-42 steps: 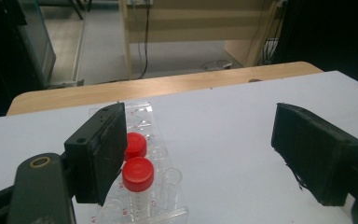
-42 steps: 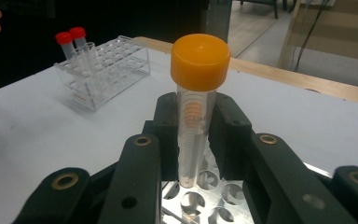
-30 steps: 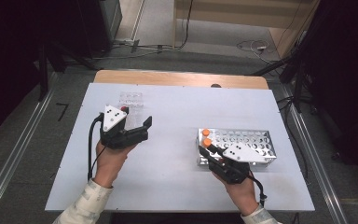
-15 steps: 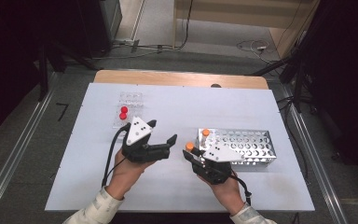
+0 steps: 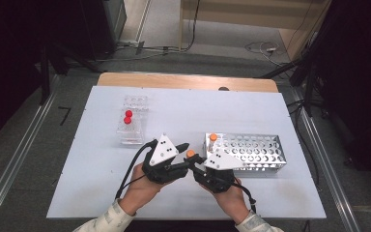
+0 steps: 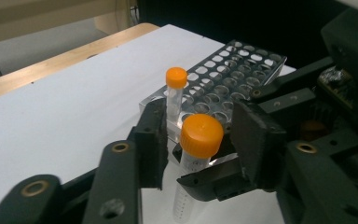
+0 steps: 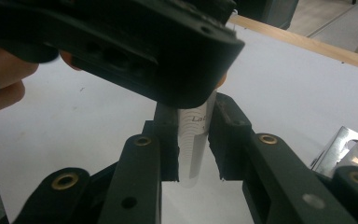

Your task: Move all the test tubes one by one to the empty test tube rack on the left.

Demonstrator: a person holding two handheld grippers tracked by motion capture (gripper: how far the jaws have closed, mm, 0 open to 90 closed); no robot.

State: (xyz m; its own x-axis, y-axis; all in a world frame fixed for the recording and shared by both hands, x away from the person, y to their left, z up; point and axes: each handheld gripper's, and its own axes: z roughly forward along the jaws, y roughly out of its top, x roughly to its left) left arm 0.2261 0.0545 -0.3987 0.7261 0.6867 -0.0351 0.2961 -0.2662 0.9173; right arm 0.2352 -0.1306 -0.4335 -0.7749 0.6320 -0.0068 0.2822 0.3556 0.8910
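The right tongs [image 5: 195,161] clamp an orange-capped tube [image 5: 190,153] upright by its clear body. The right gripper view shows both pads pressed against the tube's [image 7: 196,140] wall, with printed lettering just above the grip, while the cap is hidden behind the dark body of the other gripper.

The left tongs [image 5: 181,155] stand open around the same tube. In the left gripper view the orange cap [image 6: 201,134] sits between the two pads with a gap on either side, touching neither, and the right tongs' jaw crosses below it, pinching the graduated body.

From the high view, the two grippers meet tip to tip over the white surface [image 5: 92,159], the tube's cap a small orange dot between them.

Just beyond the right tongs lies a metal rack [image 5: 256,152] of round holes, with a second orange-capped tube [image 5: 213,140] standing in its near corner; the left gripper view shows it [image 6: 175,91] right behind the held tube. Well away past the left tongs, a clear rack [image 5: 130,123] carries two red-capped tubes [image 5: 128,117].
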